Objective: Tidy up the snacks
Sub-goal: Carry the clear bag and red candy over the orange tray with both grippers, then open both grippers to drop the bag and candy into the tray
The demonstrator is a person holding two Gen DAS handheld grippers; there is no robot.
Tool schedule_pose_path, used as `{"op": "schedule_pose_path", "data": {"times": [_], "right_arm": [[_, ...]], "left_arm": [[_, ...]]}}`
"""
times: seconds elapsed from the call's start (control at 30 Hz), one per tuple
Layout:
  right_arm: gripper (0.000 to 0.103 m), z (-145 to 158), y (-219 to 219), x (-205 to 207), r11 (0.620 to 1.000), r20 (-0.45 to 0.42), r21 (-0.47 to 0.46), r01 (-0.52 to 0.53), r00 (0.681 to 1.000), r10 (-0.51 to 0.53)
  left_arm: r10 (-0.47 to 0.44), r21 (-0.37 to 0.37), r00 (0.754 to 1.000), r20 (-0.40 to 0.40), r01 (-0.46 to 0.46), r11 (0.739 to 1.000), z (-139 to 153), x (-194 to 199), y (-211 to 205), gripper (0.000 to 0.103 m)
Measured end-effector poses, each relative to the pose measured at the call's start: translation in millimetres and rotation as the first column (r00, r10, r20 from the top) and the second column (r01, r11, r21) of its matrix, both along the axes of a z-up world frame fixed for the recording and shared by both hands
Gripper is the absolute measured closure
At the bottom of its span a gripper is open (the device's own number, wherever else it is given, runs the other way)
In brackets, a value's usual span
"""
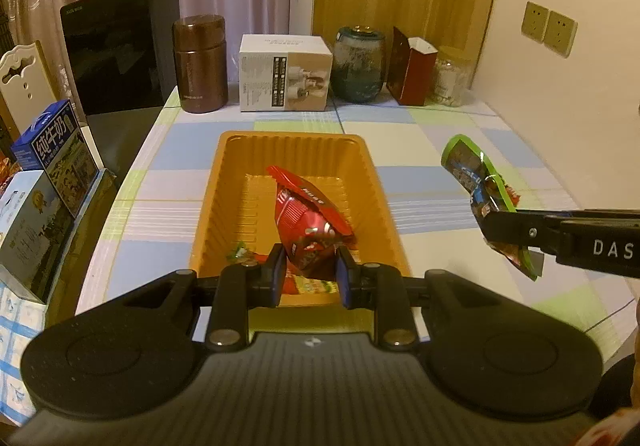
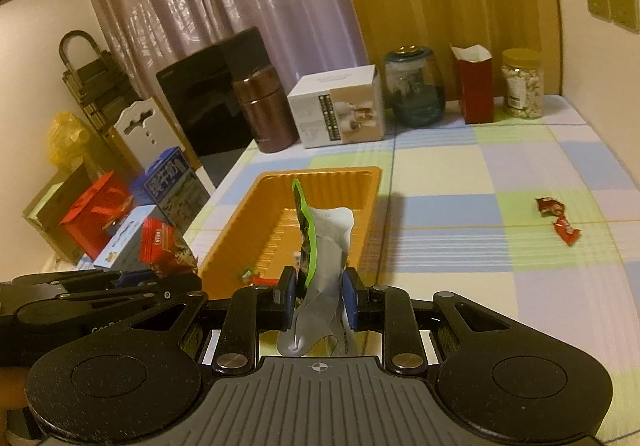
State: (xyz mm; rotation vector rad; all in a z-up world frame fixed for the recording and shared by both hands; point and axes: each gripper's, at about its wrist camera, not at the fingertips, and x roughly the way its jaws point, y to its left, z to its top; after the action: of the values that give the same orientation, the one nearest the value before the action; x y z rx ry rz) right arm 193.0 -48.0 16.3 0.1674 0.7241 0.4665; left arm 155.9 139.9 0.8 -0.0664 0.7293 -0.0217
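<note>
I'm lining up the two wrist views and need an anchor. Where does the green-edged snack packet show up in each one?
Left wrist view: the green-edged snack packet is at the right edge, pinched in the right tool, right of the orange tray.
Right wrist view: it stands at bottom centre, clamped edge-on in that tool, in front of the tray.
Shared landmark: the white box behind the tray.

One orange ribbed plastic tray (image 1: pixel 372 181), one red foil snack bag (image 1: pixel 308 221), one green-edged snack pouch (image 2: pixel 316 246), two small red wrapped candies (image 2: pixel 558 219) on the checked cloth.
</note>
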Motion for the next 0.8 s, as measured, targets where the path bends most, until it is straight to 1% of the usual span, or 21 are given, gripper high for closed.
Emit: {"op": "schedule_pose_path", "data": {"times": [0.3,0.53,0.8], "right_arm": [[0.078,-18,22,29,1.000,-0.040,0.003,-0.019,0.999,0.019],[0.078,-33,35,52,1.000,-0.068,0.007,-0.030,0.997,0.031],[0.078,-44,47,69,0.999,-0.087,0.017,-0.038,0.995,0.040]], "left_arm": [[-0.023,0.025,0.999,-0.042,0.024,0.999,-15,32,19,0.080],[-0.031,0.026,0.997,-0.073,0.033,0.999,-29,55,28,0.080],[-0.037,0.029,0.995,-0.096,0.040,0.999,-43,72,33,0.080]]}}
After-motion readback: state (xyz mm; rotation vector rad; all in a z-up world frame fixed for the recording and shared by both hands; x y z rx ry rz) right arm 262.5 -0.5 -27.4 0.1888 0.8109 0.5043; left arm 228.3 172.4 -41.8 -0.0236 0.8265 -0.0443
